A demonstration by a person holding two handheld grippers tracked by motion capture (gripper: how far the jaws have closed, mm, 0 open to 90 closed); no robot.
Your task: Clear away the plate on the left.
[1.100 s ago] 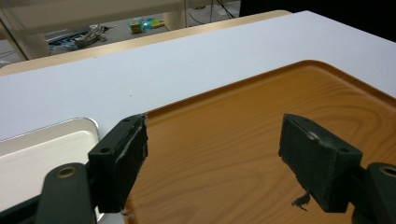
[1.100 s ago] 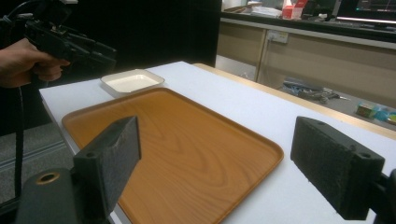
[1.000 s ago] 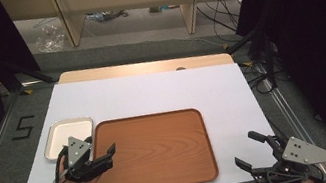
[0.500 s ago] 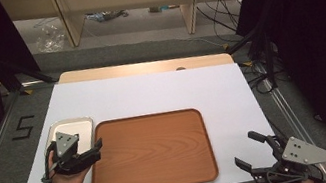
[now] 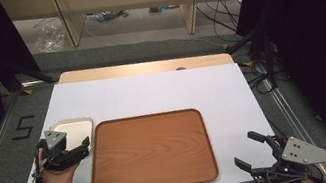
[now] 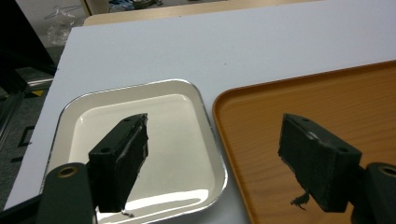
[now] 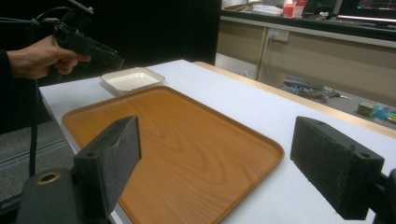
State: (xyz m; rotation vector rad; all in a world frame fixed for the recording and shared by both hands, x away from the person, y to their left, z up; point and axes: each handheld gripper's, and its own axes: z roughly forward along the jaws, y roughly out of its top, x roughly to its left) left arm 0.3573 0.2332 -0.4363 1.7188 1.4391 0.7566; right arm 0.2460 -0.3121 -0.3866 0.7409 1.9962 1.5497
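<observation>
My right black two-jaw gripper (image 5: 256, 154) gapes empty at the table's near right corner, my left black gripper (image 5: 83, 147) hangs wide open, holding nothing, over the small glossy white rounded-square dish (image 5: 75, 125) just left of the smooth rounded wooden tray (image 5: 151, 152).

A small square dish (image 5: 72, 129), white with a shiny rim and rounded corners, is set flat and empty on the white table (image 5: 161, 92) near its left edge. Just beside it, to the right, a large wooden tray (image 5: 150, 152) with a raised lip is laid flat, bare, its grain running lengthwise.
</observation>
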